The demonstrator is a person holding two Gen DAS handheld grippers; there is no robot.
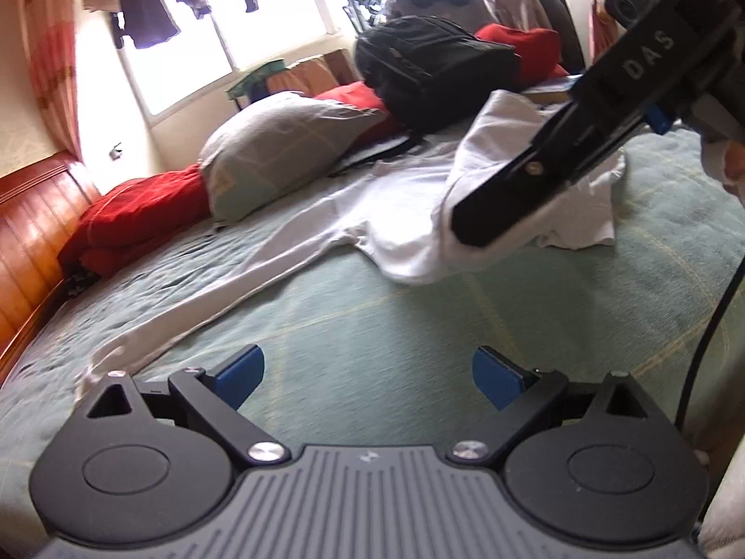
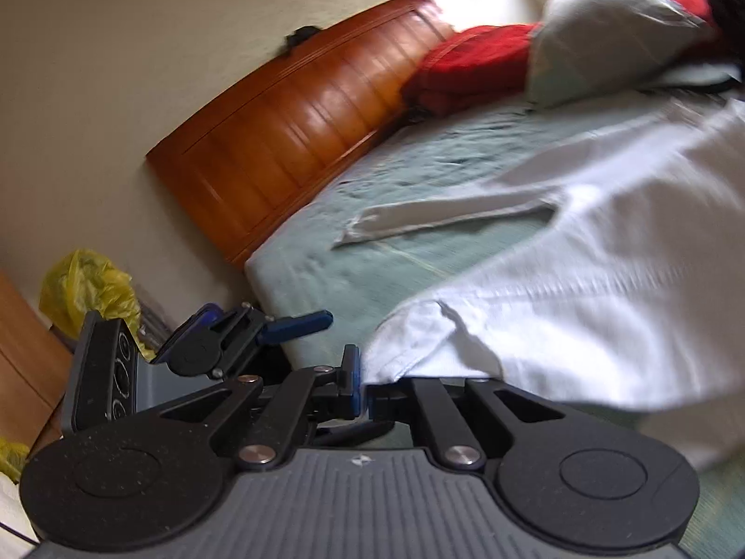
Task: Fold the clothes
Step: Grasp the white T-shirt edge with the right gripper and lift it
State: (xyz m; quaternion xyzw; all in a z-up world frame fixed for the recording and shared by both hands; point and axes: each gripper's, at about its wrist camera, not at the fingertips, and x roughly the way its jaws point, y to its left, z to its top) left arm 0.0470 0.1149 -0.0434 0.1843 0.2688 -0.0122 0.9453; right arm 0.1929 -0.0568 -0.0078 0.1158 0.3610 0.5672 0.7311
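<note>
1. White long-sleeved cotton shirt [image 1: 400, 214] lies on the green quilted bed [image 1: 372, 326], one sleeve stretched flat toward the wooden headboard [image 2: 288, 139].
2. Right tongs [image 2: 363, 391] clenched on shirt hem, lifting that side over.
3. Left tongs [image 1: 368, 375] released, holding nothing, above the bed.
4. Fold looks barely begun; sleeves and body remain unfolded.
</note>
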